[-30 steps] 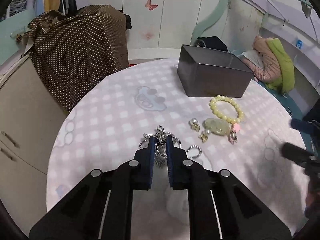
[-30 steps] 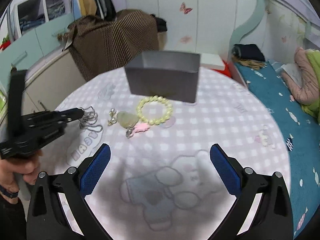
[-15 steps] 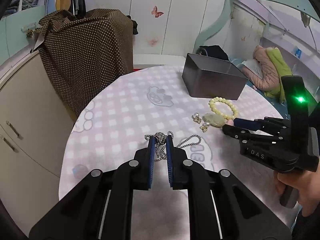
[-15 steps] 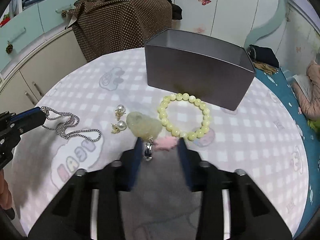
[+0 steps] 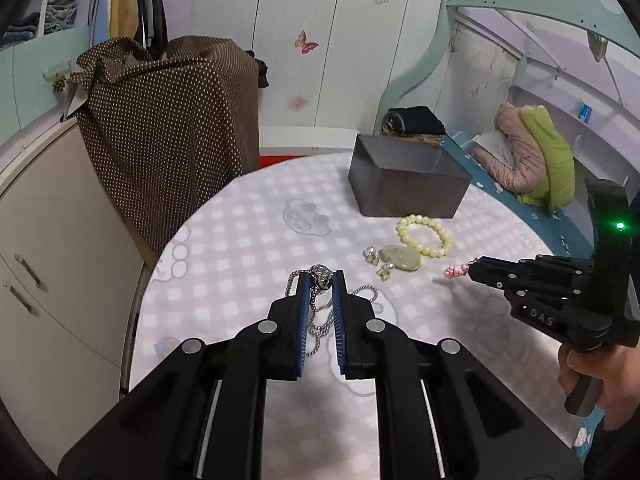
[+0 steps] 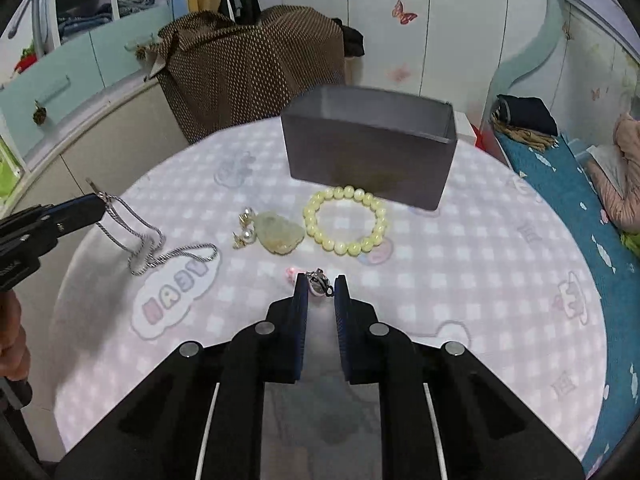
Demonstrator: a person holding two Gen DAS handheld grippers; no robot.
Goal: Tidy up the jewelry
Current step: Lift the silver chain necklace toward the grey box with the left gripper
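Observation:
My left gripper (image 5: 320,278) is shut on a silver chain necklace (image 5: 317,320). In the right wrist view the necklace (image 6: 152,248) hangs from the left gripper (image 6: 100,200), with its tail on the round table (image 6: 460,280). The jaws of my right gripper (image 6: 320,284) are closing, with the silver clasp of a pink charm (image 6: 291,274) pinched between the pads. The pink charm (image 5: 454,271) sticks out of the right gripper (image 5: 474,270) just above the table. A yellow bead bracelet (image 6: 344,220), a jade pendant (image 6: 278,234) and pearl earrings (image 6: 246,234) lie before a grey open box (image 6: 368,160).
A brown dotted cloth (image 5: 172,120) drapes over something behind the table's far left edge. A beige cabinet (image 5: 48,240) stands left of the table. A bed with a teal sheet (image 6: 580,200) runs along the right. A person's hand (image 5: 596,380) holds the right gripper's handle.
My right gripper came forward to the pink charm, its wide jaws closed on the clasp, and the charm left its spot beside the pendant. My left gripper rose, lifting the necklace.

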